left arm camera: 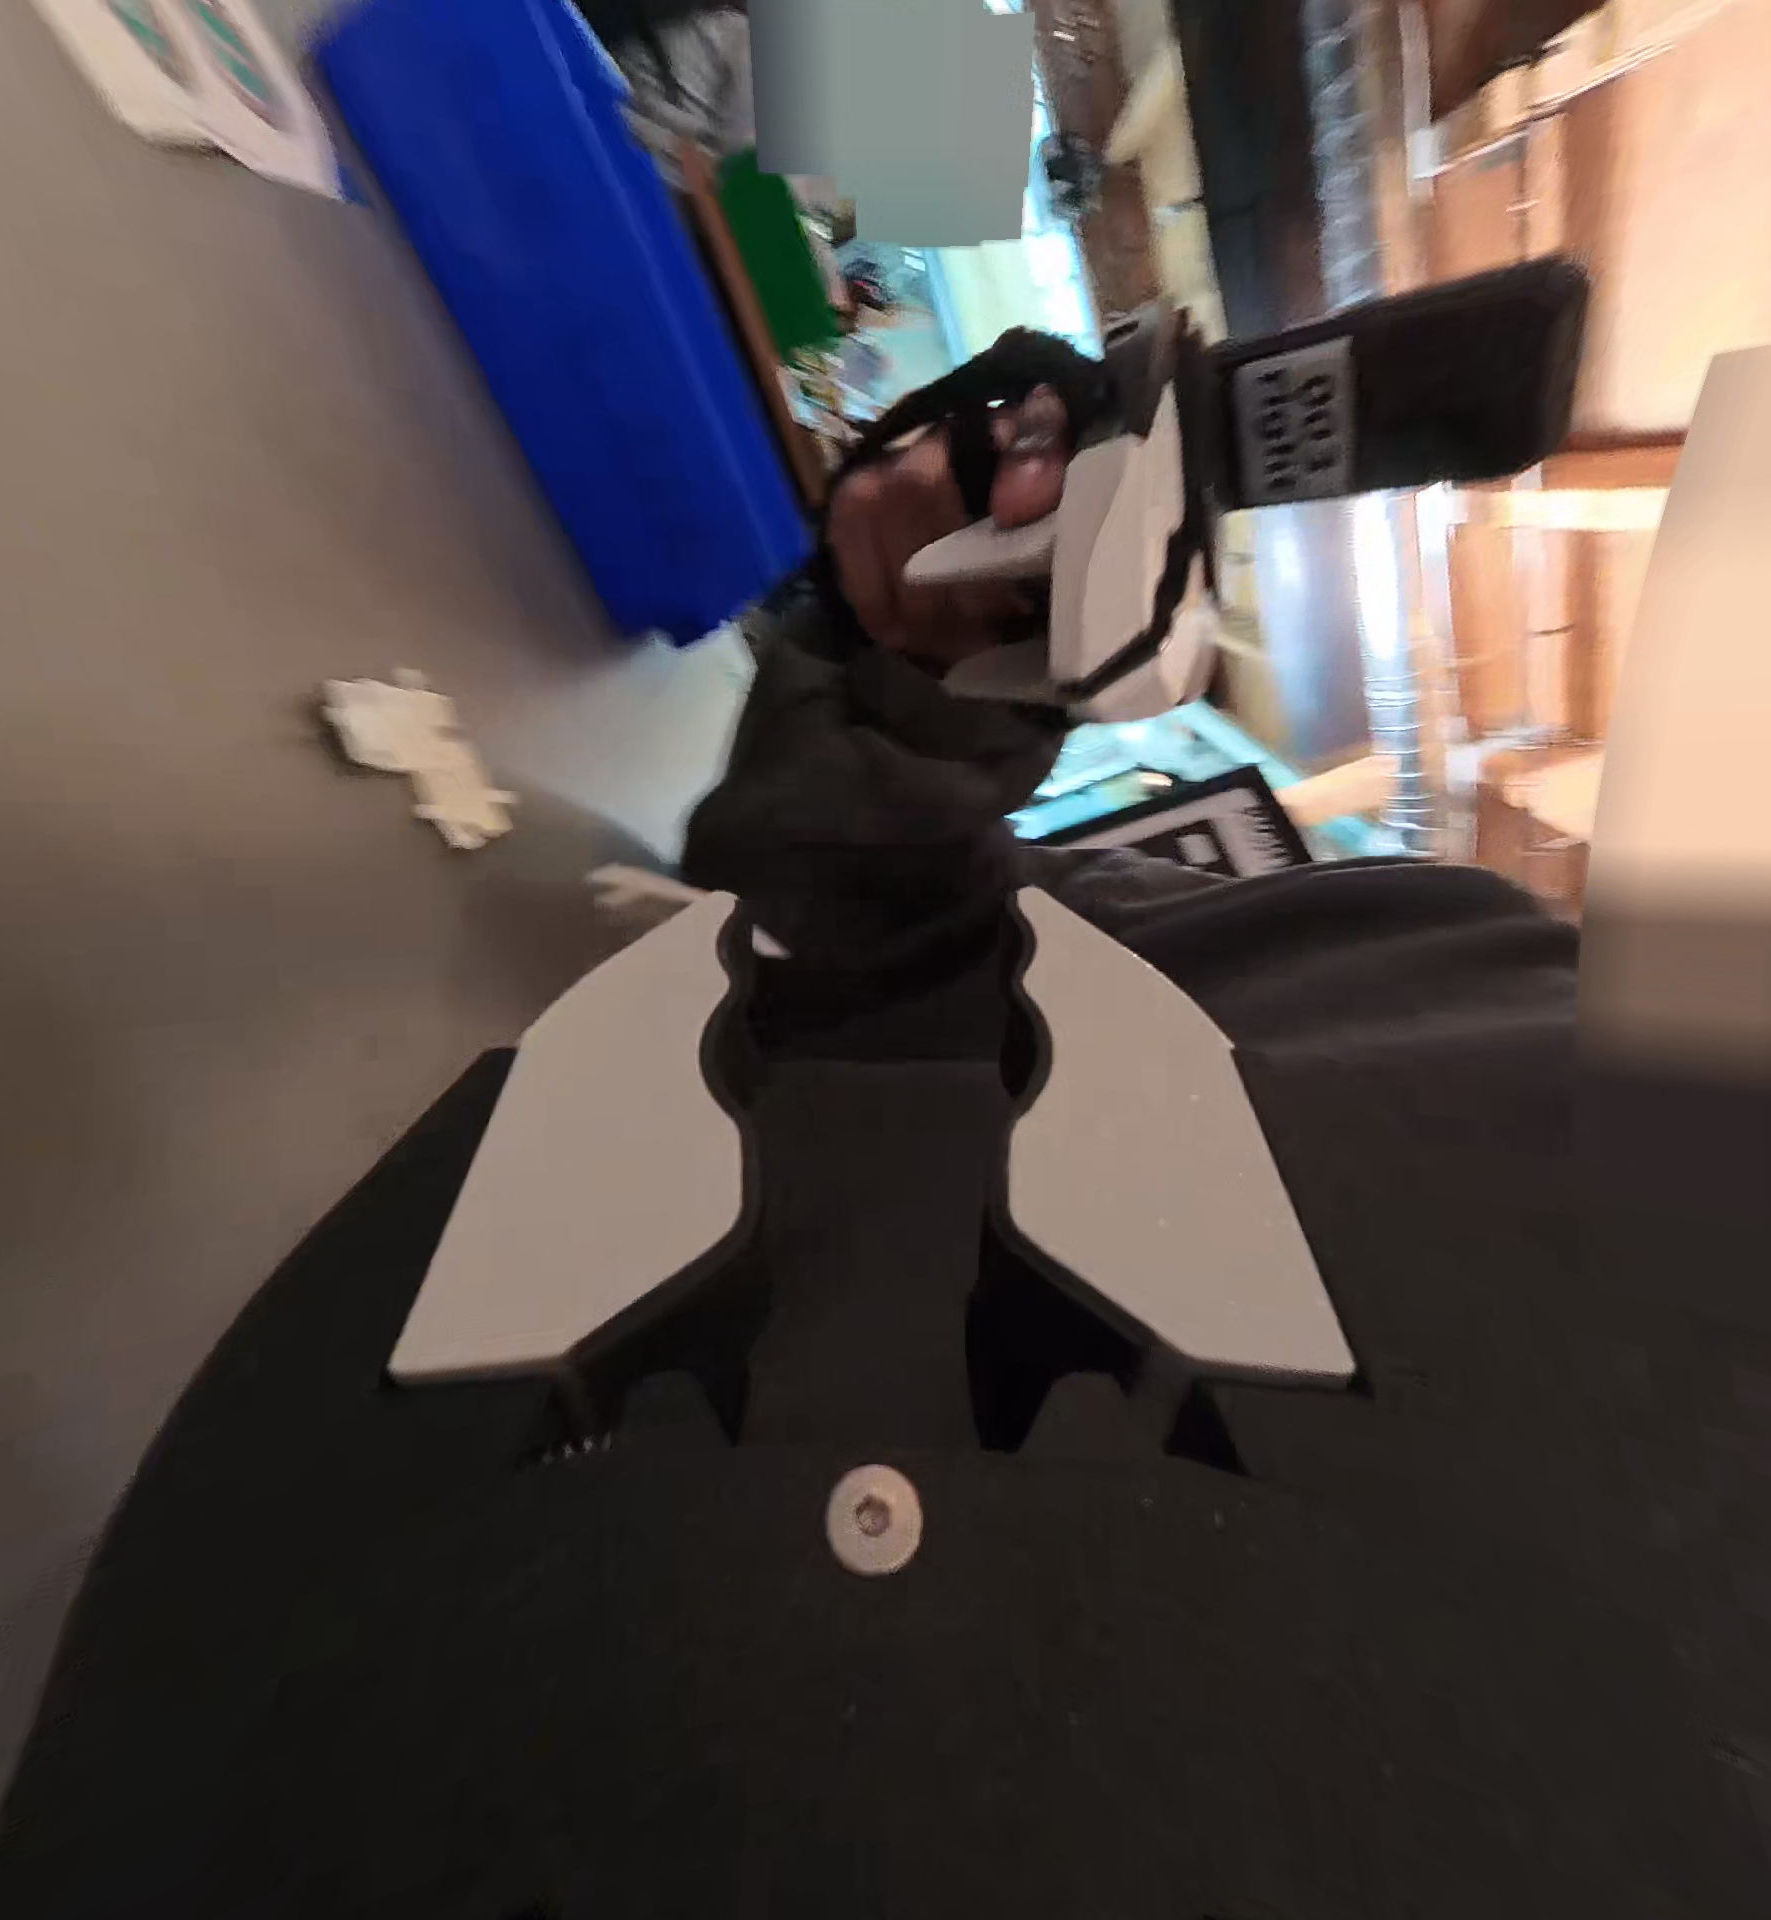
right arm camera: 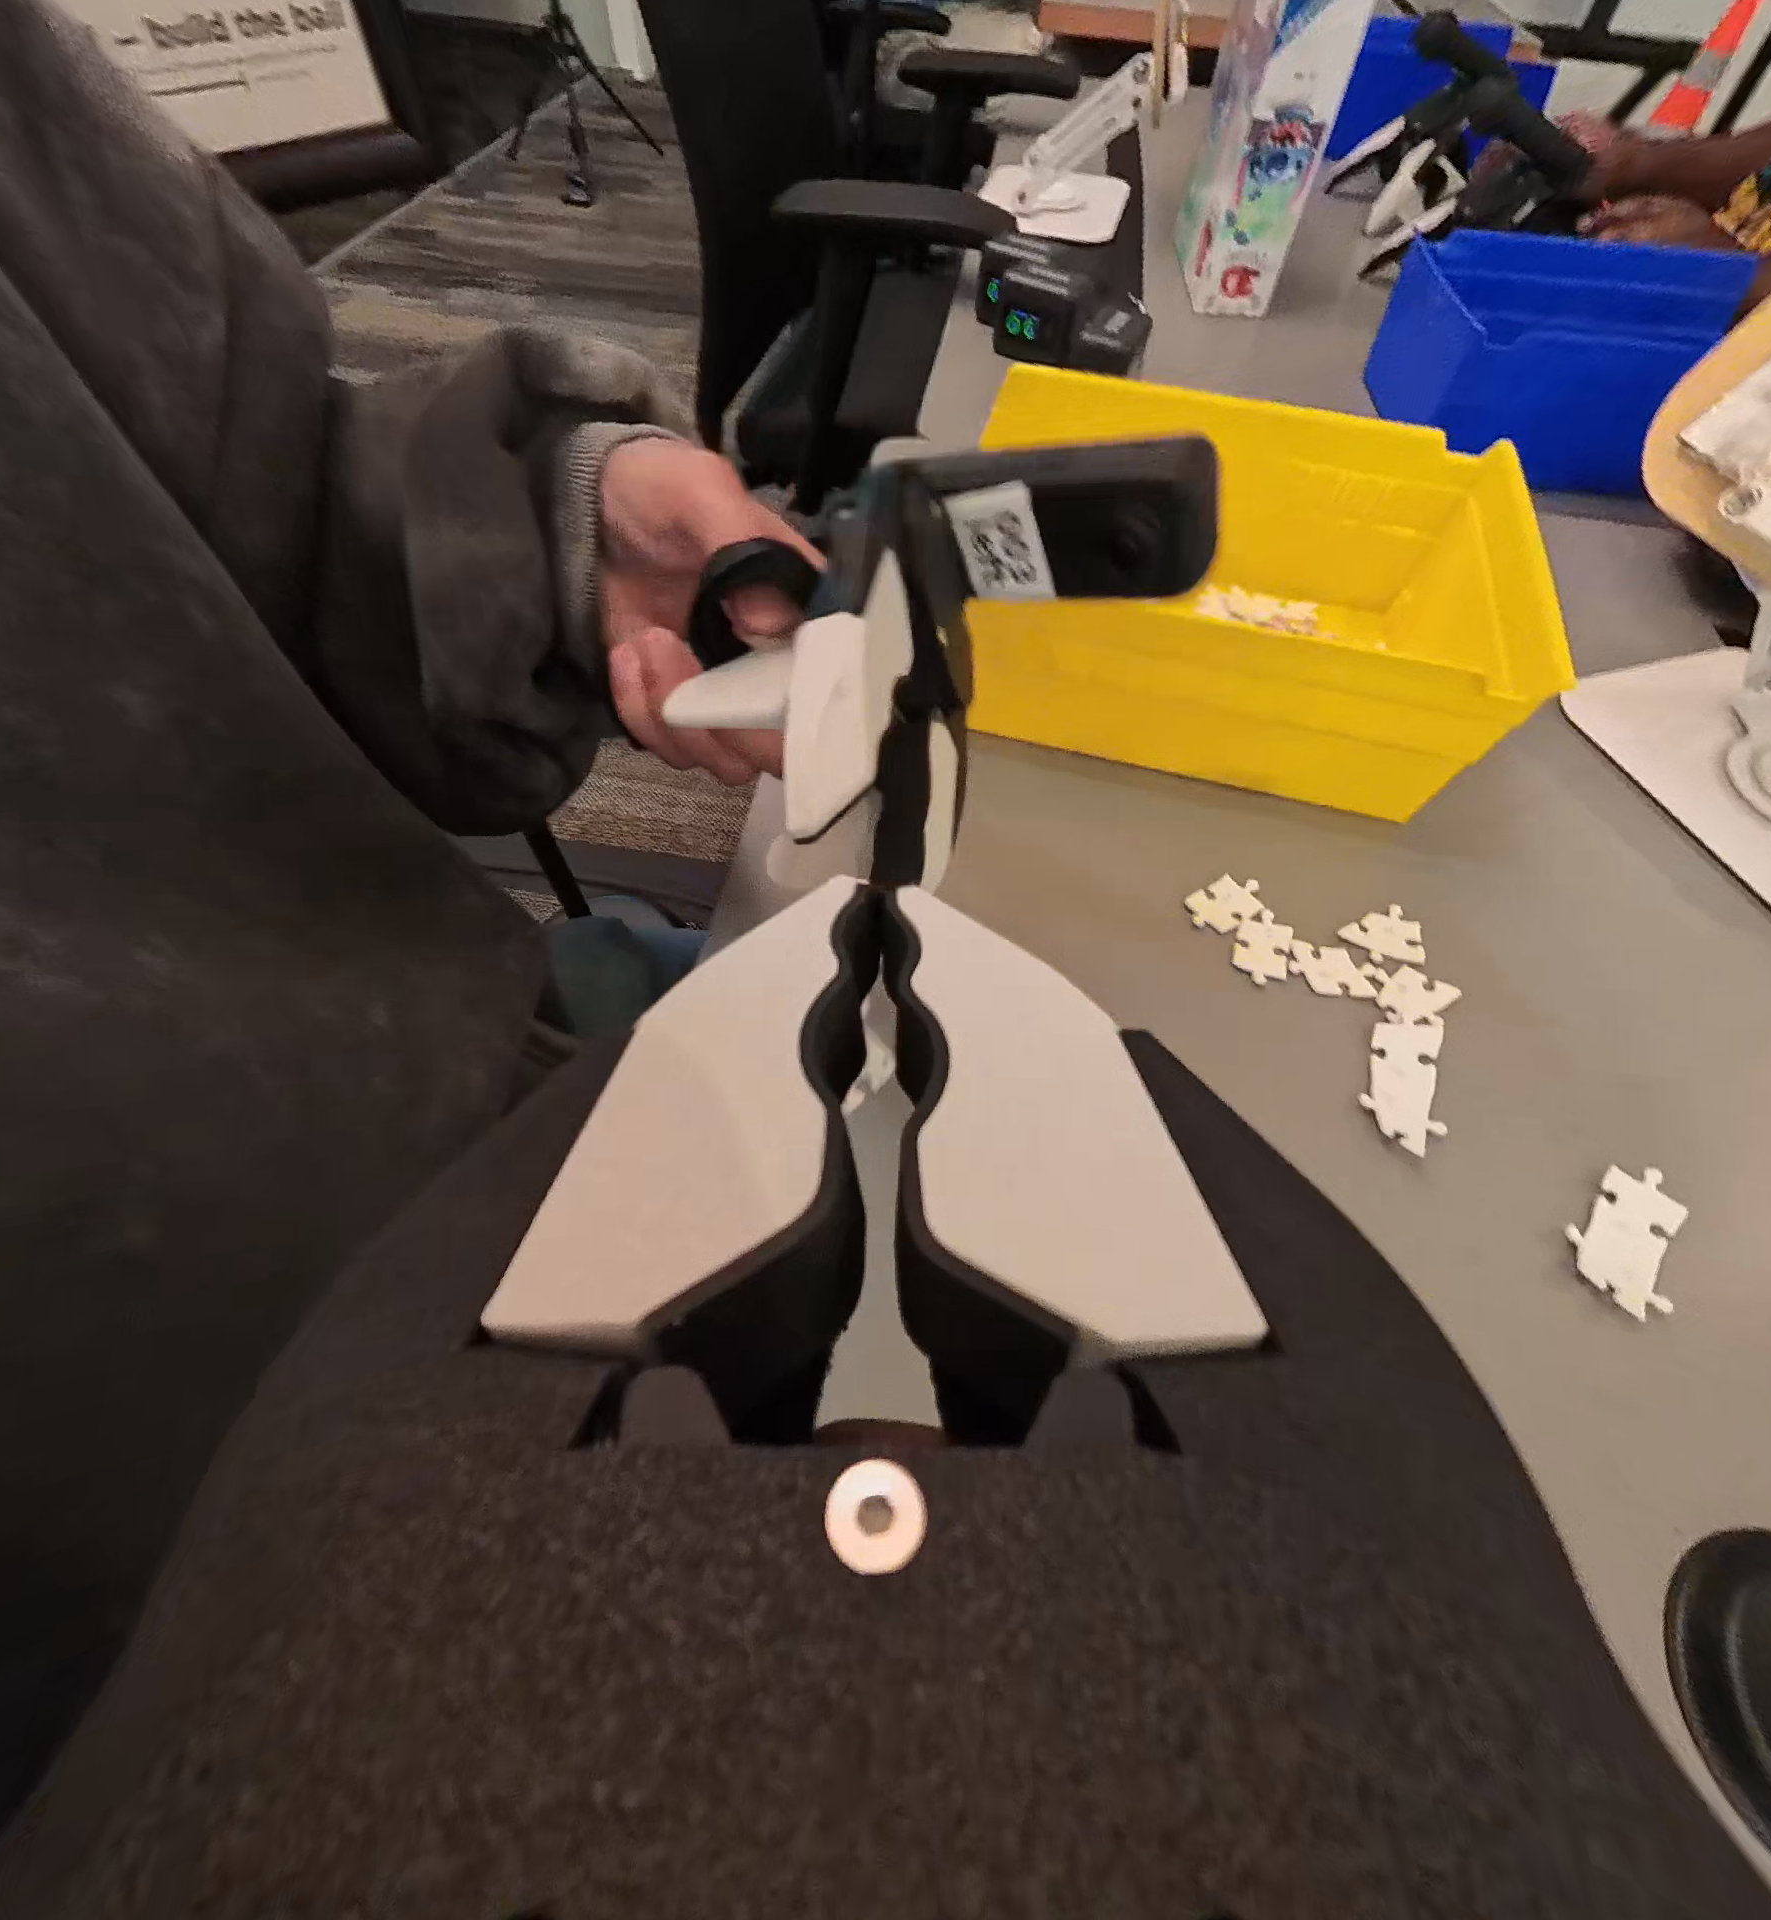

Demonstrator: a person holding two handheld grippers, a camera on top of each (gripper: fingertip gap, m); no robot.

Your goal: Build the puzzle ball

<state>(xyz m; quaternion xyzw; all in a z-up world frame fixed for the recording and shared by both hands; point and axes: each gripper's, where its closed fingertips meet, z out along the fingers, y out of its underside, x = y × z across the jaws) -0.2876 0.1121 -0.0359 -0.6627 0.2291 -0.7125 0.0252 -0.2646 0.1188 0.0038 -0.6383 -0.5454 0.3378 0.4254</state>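
The right gripper (right arm camera: 876, 914) is pinching a white puzzle piece (right arm camera: 873, 1075) between its nearly closed fingertips, out past the grey table (right arm camera: 1224, 1195) edge, the piece's long axis running along the fingers. The left gripper (left arm camera: 876, 925) is standing spread apart, grasping nothing (the view is blurred). Only the right wrist view is showing the joined pieces (right arm camera: 1359, 997) lying flat near the yellow bin (right arm camera: 1265, 717), bare tabletop around them.
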